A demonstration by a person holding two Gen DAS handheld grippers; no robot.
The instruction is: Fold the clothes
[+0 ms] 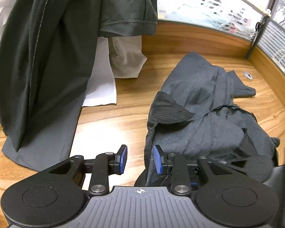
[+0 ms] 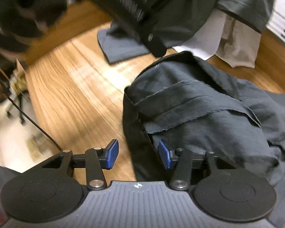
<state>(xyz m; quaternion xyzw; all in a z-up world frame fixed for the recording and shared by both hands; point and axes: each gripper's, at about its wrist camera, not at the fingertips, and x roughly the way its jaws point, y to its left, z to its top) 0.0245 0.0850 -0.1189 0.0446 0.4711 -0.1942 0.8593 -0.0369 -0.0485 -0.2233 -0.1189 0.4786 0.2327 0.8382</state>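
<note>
A crumpled dark grey garment (image 1: 208,117) lies on the wooden table (image 1: 114,121). My left gripper (image 1: 140,158) hovers at the garment's near left edge, jaws partly apart. The cloth's edge lies against the right pad (image 1: 157,159), and bare wood shows beside the left pad, so nothing is pinched. In the right wrist view, the same garment (image 2: 208,114) fills the right half. My right gripper (image 2: 138,154) straddles its left border, open, with the cloth edge between the pads and not pressed. A black ribbed device (image 2: 134,13), probably the left gripper, reaches in from above.
A dark green garment (image 1: 47,57) hangs at the upper left over white (image 1: 102,83) and beige (image 1: 127,57) clothes and a flat grey cloth (image 1: 39,148). A striped glass partition (image 1: 218,13) lines the back, with a metal grommet (image 1: 248,75) nearby. The table's left edge drops to the floor (image 2: 13,129).
</note>
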